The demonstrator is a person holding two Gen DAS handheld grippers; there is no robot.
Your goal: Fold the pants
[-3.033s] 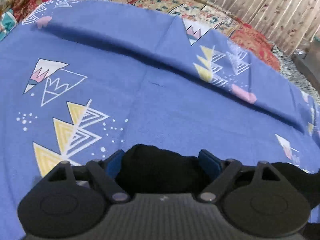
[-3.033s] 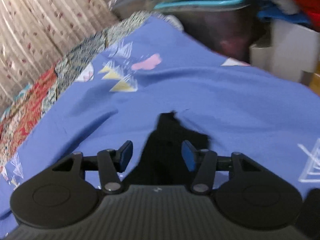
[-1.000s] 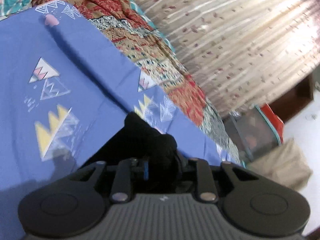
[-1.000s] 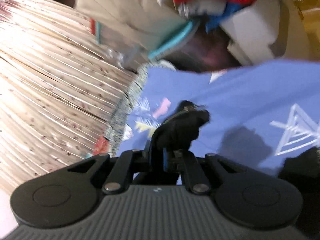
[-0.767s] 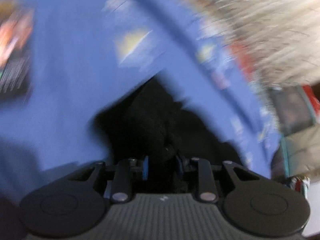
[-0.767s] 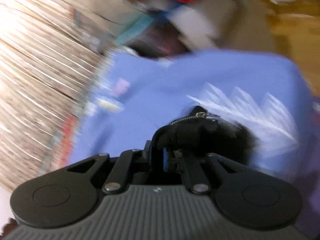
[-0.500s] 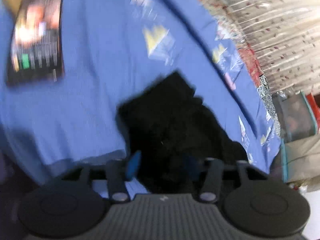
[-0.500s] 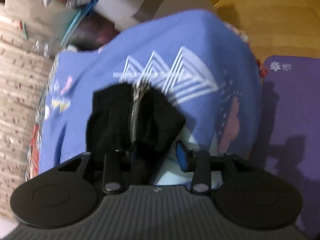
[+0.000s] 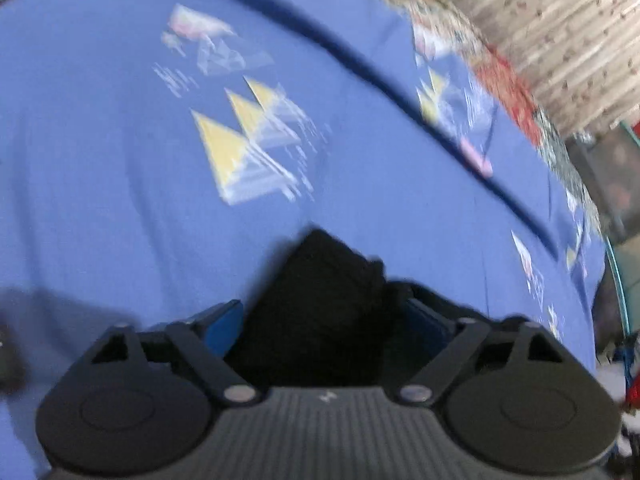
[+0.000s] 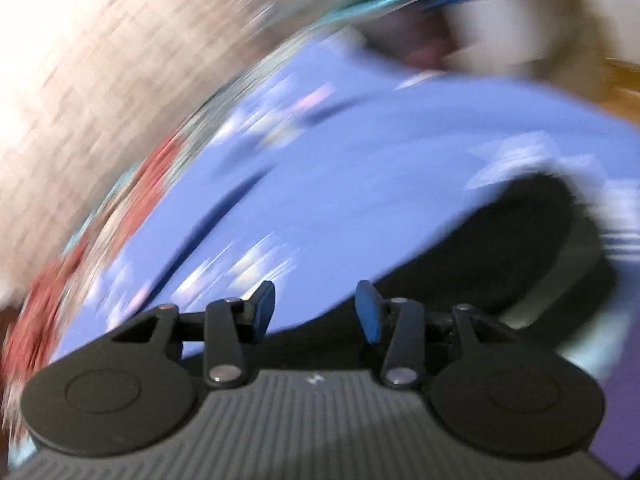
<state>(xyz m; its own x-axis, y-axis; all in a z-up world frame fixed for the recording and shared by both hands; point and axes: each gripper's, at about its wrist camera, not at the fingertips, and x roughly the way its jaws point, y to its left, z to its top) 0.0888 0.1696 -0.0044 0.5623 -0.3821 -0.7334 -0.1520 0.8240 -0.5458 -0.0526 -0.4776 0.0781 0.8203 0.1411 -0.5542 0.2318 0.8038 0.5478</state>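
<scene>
The black pants (image 9: 324, 292) lie bunched on the blue bed sheet (image 9: 120, 160), close in front of my left gripper (image 9: 324, 320). Its jaws are opening and stand wide on either side of the cloth, and the blue pads (image 9: 224, 322) do not press on it. In the blurred right wrist view the pants (image 10: 540, 248) form a dark heap at the right, running down under my right gripper (image 10: 316, 314). That gripper's jaws are opening too, with nothing pinched between them; I see blue sheet (image 10: 360, 160) through the gap.
A long crease crosses the sheet. Behind the bed lie a red patterned quilt (image 9: 508, 76) and a striped curtain (image 9: 560, 40). Boxes and clutter (image 9: 612, 184) stand past the bed's right end. A purple mat (image 10: 616, 400) and wooden floor (image 10: 624, 76) lie beyond the near edge.
Both grippers were shut on the black pants a second ago and have let go, with their jaws spread. The left sank toward the bed. The right swung aside, and the pants now lie on the sheet.
</scene>
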